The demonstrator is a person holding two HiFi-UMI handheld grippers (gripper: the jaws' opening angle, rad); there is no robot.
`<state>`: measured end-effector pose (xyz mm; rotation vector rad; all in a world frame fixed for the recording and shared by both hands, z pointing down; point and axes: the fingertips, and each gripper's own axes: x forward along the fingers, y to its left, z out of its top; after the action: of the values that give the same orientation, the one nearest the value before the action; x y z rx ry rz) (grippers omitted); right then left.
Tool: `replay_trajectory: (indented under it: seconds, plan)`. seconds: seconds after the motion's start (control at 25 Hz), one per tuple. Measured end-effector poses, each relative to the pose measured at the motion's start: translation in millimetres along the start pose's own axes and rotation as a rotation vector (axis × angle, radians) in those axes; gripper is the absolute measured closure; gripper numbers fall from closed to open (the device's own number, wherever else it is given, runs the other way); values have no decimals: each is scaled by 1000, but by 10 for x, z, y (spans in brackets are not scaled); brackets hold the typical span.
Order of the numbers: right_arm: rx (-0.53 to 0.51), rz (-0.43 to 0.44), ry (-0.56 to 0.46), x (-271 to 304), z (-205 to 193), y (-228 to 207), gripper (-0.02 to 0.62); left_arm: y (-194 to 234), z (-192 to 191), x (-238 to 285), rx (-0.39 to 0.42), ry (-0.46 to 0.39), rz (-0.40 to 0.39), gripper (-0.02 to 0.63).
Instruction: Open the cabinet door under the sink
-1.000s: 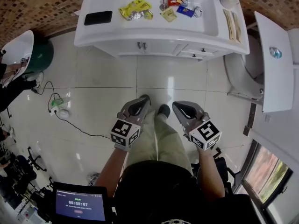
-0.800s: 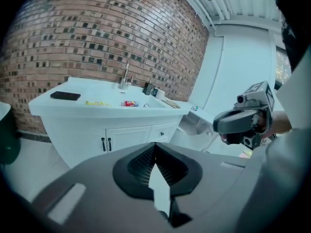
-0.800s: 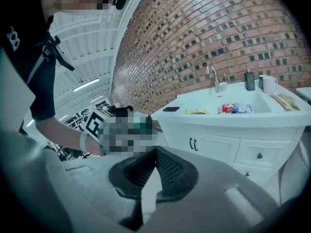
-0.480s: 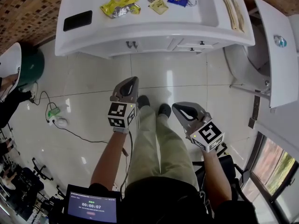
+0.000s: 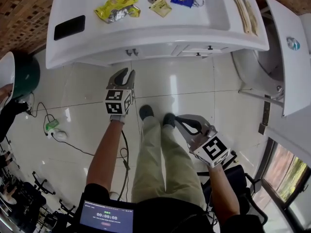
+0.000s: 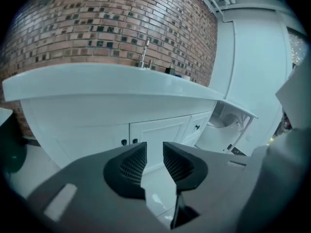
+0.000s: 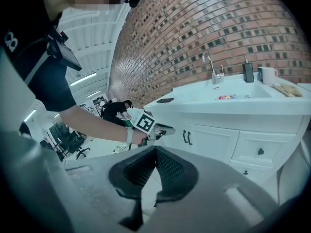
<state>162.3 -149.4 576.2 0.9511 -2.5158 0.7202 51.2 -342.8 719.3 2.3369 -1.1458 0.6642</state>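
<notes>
The left hand-held gripper (image 5: 124, 73), its jaws just opened on nothing, aims at the cabinet door handles (image 5: 130, 52) at 12 o'clock, while the right hand-held gripper (image 5: 181, 122) is closed and empty.

Head view: cabinet doors (image 5: 146, 52) mostly hidden beneath table (image 5: 146, 33) overhang, only handles (image 5: 129, 52) peeking out. Table's far side cut off, 12 o'clock. Packets (image 5: 116, 8): print too small. Screen (image 5: 106, 218) clipped, 7 o'clock.

black phone (image 5: 69, 27), yellow packets (image 5: 115, 8), brick wall (image 5: 19, 13)
</notes>
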Motion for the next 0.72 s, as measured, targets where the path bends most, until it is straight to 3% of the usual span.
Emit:
replay_trajectory:
  seconds: [0.36, 0.72]
  plan:
    - [53, -24, 12, 121, -68, -67, 606, 455, -252, 612, -13, 101, 35, 488]
    - [109, -116, 13, 111, -110, -274, 606, 778, -535, 1047, 38, 228, 82, 488]
